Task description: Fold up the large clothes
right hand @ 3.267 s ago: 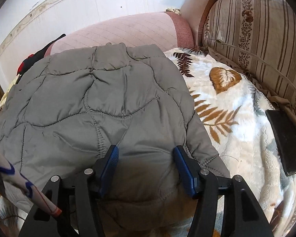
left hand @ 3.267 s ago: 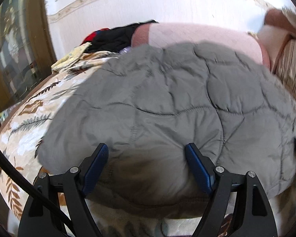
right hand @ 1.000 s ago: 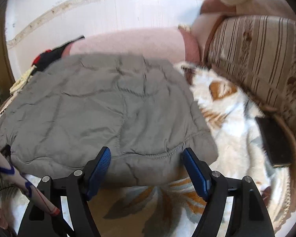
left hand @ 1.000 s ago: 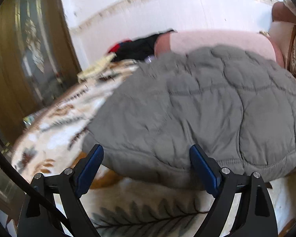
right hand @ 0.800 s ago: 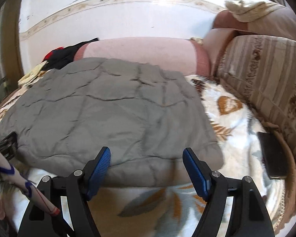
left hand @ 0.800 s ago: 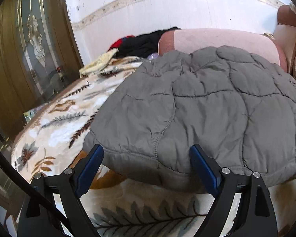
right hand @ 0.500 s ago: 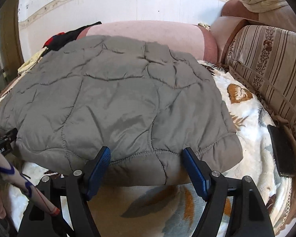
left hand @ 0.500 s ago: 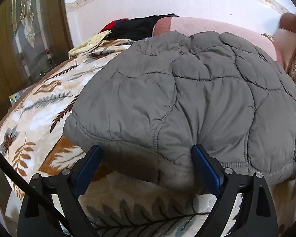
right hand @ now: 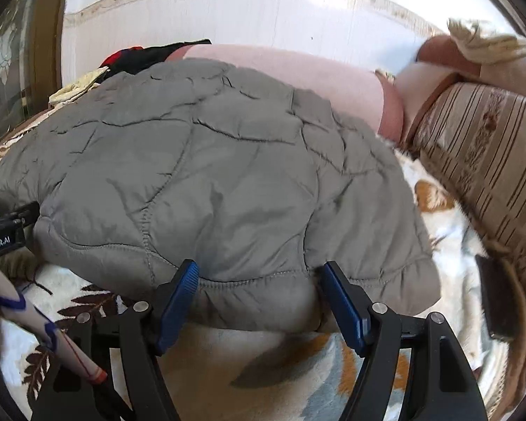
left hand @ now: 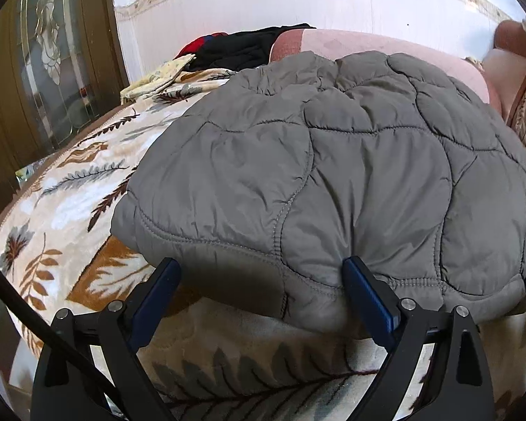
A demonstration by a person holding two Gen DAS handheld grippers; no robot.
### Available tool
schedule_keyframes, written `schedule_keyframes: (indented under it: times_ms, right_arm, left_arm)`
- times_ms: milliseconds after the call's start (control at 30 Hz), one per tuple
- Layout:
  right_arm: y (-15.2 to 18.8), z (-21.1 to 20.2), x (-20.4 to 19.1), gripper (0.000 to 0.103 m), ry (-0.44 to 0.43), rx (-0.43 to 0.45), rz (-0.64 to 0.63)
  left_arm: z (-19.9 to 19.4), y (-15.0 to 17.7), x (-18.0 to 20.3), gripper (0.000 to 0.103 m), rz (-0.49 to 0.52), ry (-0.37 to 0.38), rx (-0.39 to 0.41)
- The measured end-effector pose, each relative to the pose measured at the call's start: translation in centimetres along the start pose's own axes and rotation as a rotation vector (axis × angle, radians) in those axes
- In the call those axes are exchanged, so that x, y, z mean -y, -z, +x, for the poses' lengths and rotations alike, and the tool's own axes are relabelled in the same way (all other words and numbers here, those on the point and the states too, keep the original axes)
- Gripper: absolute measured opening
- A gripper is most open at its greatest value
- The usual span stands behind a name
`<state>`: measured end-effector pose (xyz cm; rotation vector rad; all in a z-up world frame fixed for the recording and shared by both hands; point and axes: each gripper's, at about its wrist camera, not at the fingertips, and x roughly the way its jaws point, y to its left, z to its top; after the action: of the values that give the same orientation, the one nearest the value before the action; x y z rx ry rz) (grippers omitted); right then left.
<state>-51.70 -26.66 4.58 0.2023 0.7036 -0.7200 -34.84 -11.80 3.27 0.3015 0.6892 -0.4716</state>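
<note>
Quilted grey jacket lies on the leaf-print blanket; its near hem sits between the wide-open left gripper and the closing right gripper, neither clamping it.

Left gripper angled downward, jaws spread wide, blue pads clamping nothing, right gripper angled downward too, jaws closing, pads not yet pressing

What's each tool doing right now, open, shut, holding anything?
Left tool: open, astride the grey quilted jacket hem, not gripping.
Right tool: jaws closing, jacket hem between them, not yet gripped.
</note>
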Motion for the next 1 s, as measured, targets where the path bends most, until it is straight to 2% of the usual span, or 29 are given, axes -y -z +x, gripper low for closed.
schedule_keyframes:
  times_ms: [133,267,467,567,700,767,900,1000]
  right_arm:
    - [0.0,0.5,0.4,0.078,-0.027,-0.019,0.013]
    - [0.1,-0.3,0.7,0.078,-0.032,0.000,0.005]
    - [0.3,-4.6,1.3,0.078,-0.025,0.074,0.050]
    - [0.5,-7.5,1.3,0.080,-0.040,0.081,0.077]
    - [0.3,-12.1,1.0,0.084,-0.093,0.111,0.112]
    - [-0.2,-14.4,1.1,0.085,-0.112,0.129,0.121]
    - [-1.8,-18.8,1.5,0.087,-0.120,0.165,0.146]
    - [-2.9,-22.5,2.4,0.092,-0.134,0.220,0.164]
  left_arm:
    - [0.1,0.0,0.1,0.095,0.007,-0.013,0.001]
    - [-0.8,0.1,0.3,0.095,0.016,-0.029,0.002]
    - [-4.1,1.2,-0.8,0.095,-0.027,0.042,0.003]
    - [-7.0,1.2,-1.4,0.095,-0.037,0.074,0.045]
    - [-12.7,0.2,-1.7,0.095,-0.016,0.111,0.152]
    - [-15.6,-0.4,-1.6,0.095,0.012,0.129,0.211]
    - [-21.1,-1.7,-2.0,0.095,0.039,0.191,0.273]
    - [-25.7,-2.4,-2.7,0.099,0.049,0.224,0.322]
